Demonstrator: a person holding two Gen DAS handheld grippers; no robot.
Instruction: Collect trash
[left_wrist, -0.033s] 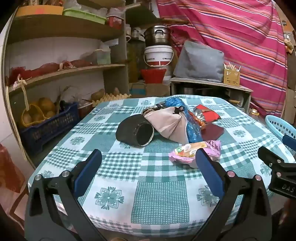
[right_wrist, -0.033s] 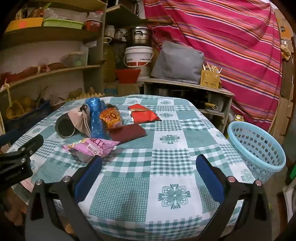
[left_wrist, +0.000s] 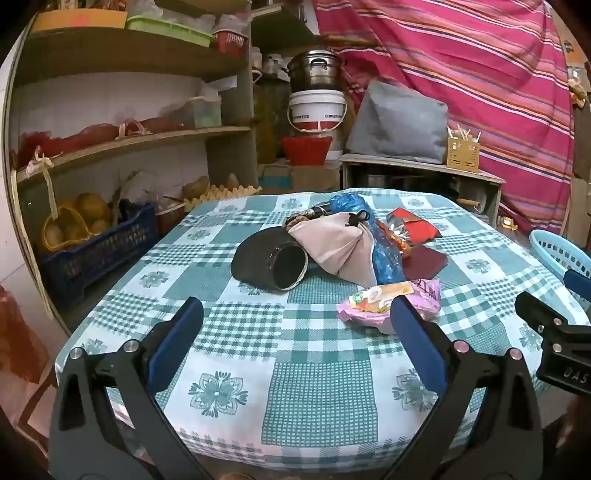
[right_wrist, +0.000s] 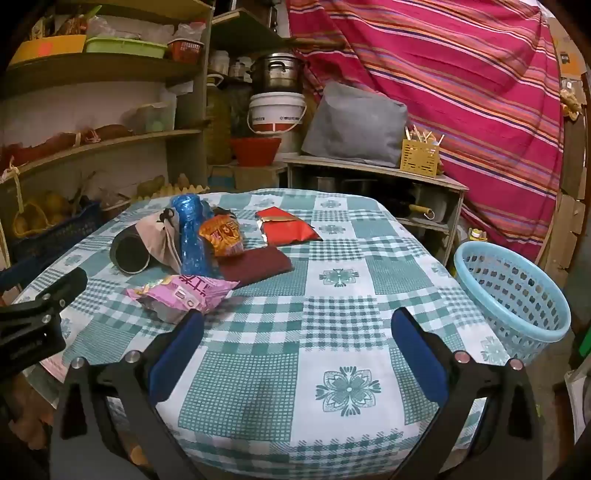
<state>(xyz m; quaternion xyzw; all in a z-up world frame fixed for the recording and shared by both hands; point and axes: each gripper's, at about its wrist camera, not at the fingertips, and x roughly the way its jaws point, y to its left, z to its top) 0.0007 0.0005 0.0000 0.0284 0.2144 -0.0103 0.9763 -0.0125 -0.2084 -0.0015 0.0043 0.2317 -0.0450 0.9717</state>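
Trash lies in a pile on the green checked tablecloth (right_wrist: 332, 332): a pink snack wrapper (left_wrist: 391, 301) (right_wrist: 184, 295), a black cup on its side (left_wrist: 271, 267) (right_wrist: 129, 253), a beige cloth pouch (left_wrist: 336, 247), a blue plastic bag (right_wrist: 192, 236), an orange packet (right_wrist: 221, 236), a dark red pouch (right_wrist: 258, 264) and a red packet (right_wrist: 288, 229). A light blue basket (right_wrist: 513, 295) stands at the table's right edge. My left gripper (left_wrist: 295, 339) is open and empty, just short of the pink wrapper. My right gripper (right_wrist: 295, 339) is open and empty over the near tablecloth.
Wooden shelves (left_wrist: 129, 144) with crates and baskets stand at the left. A bucket and a pot (left_wrist: 316, 110) and a low bench with a grey cushion (left_wrist: 399, 125) are behind the table. A striped pink curtain (right_wrist: 461, 92) hangs at the right.
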